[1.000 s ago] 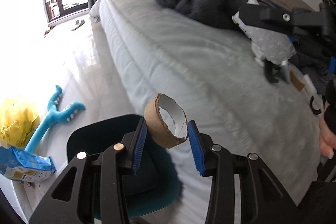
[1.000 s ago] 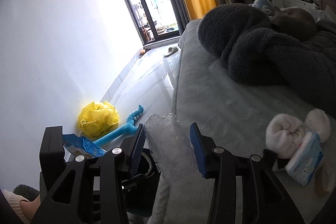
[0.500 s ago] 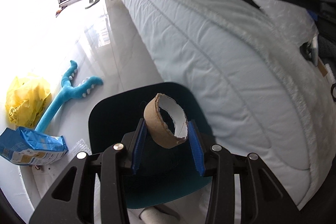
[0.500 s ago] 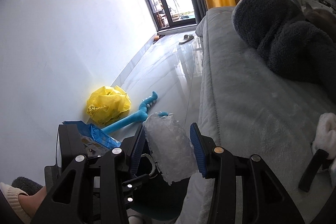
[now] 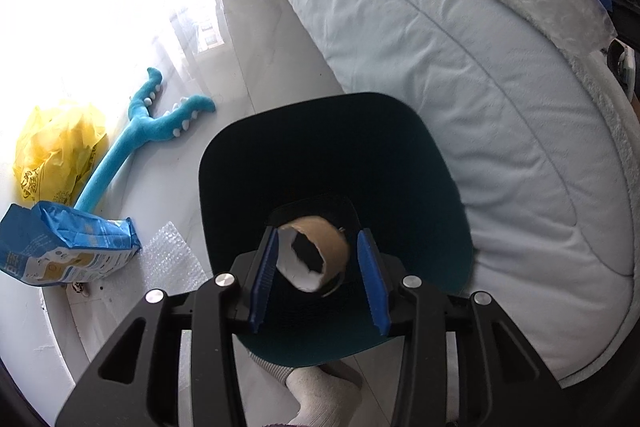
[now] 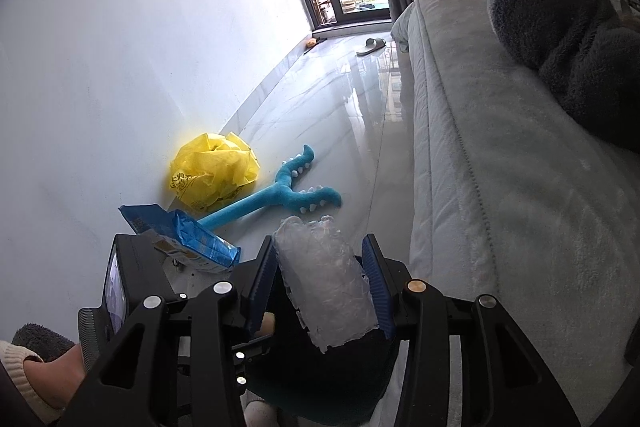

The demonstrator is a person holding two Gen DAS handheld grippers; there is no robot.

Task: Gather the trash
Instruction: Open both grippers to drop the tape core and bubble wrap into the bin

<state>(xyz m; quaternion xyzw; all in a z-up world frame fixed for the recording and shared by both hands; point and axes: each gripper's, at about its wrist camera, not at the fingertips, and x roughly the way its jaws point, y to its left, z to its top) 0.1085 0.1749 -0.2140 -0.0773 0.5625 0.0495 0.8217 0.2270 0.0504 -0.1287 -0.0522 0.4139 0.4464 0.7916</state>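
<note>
My left gripper [image 5: 318, 281] stood spread over the mouth of the dark teal bin [image 5: 436, 195]; the cardboard ring [image 5: 316, 253] sat between its blue pads [image 5: 262, 279], against the nine o'clock pad and apart from the three o'clock one. My right gripper [image 6: 324, 285] pinched a wad of bubble wrap [image 6: 326, 283]. A yellow bag [image 6: 214, 173] lay at ten o'clock.
</note>
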